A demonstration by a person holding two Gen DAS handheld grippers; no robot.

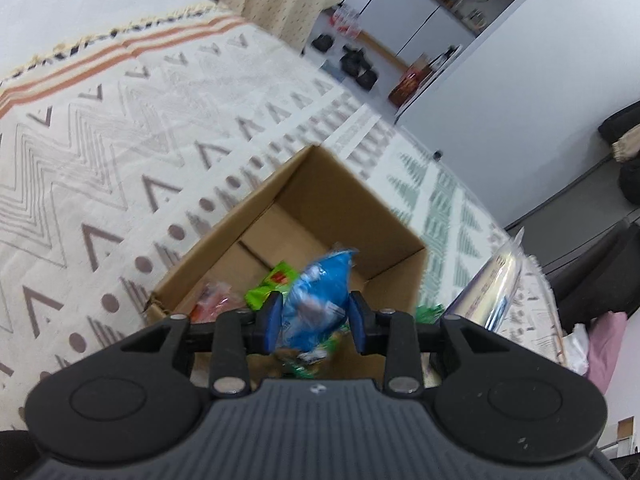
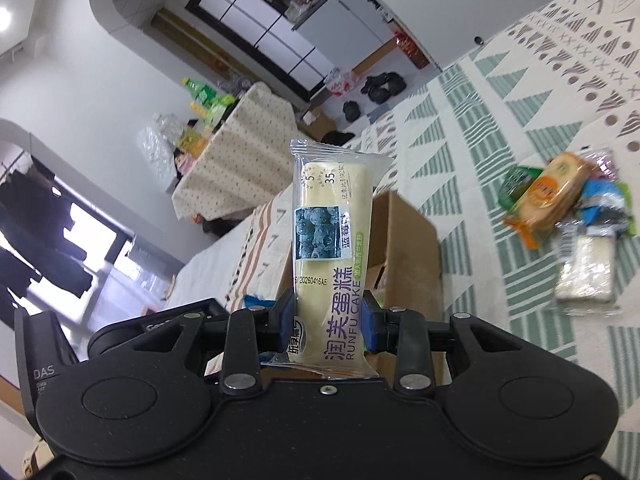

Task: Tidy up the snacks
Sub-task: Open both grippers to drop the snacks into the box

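A patterned cloth [image 1: 120, 140] carries an open cardboard box [image 1: 224, 236] and a snack pile [image 2: 568, 216].

Daylight from the window [image 2: 86, 236] and a ceiling lamp [image 2: 3, 18] lit my views evenly; motion blur smeared the snack pile [image 2: 576, 216], and edges bowed.

An open brown cardboard box [image 1: 352, 208] sits on the patterned woven cloth [image 1: 120, 140]. In it lie a green packet [image 1: 272, 284] and, to its left, a red packet [image 1: 212, 300]. A loose pile of wrapped snacks [image 2: 568, 216] lies on the cloth right of the box.
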